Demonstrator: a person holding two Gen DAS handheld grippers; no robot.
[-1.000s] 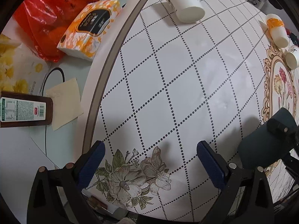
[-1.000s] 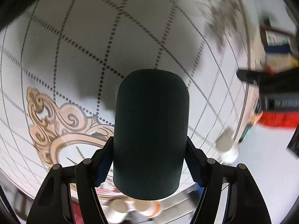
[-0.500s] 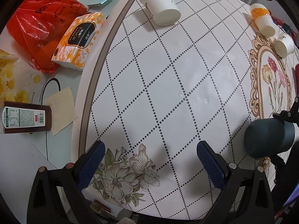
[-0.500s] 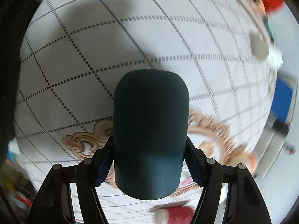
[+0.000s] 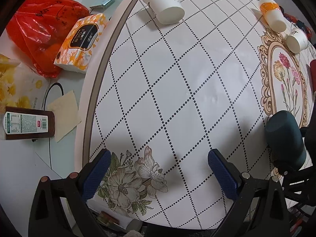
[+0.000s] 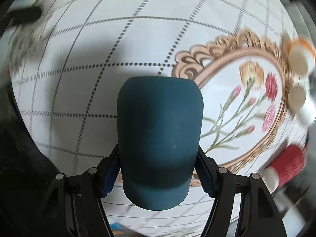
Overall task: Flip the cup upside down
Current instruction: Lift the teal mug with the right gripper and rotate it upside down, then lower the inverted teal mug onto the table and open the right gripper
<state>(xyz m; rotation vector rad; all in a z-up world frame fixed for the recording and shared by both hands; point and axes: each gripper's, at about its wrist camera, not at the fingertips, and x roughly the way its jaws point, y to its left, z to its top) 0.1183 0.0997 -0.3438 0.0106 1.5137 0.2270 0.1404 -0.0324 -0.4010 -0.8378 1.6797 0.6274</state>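
Note:
My right gripper is shut on a dark teal cup, held above the tablecloth with its closed base pointing away from the camera. The same cup shows at the right edge of the left wrist view, tilted, over the table. My left gripper is open and empty, low over the flower print near the table's front edge.
A large white paper cup lies on its side at the far edge. An orange-banded cup and a small white cup lie at the far right. A red cup lies nearby. A tissue pack and red bag sit left.
My right gripper has rotated with the teal cup, so the background swung round. In the left view the cup has turned and come lower. The left gripper drew back slightly.

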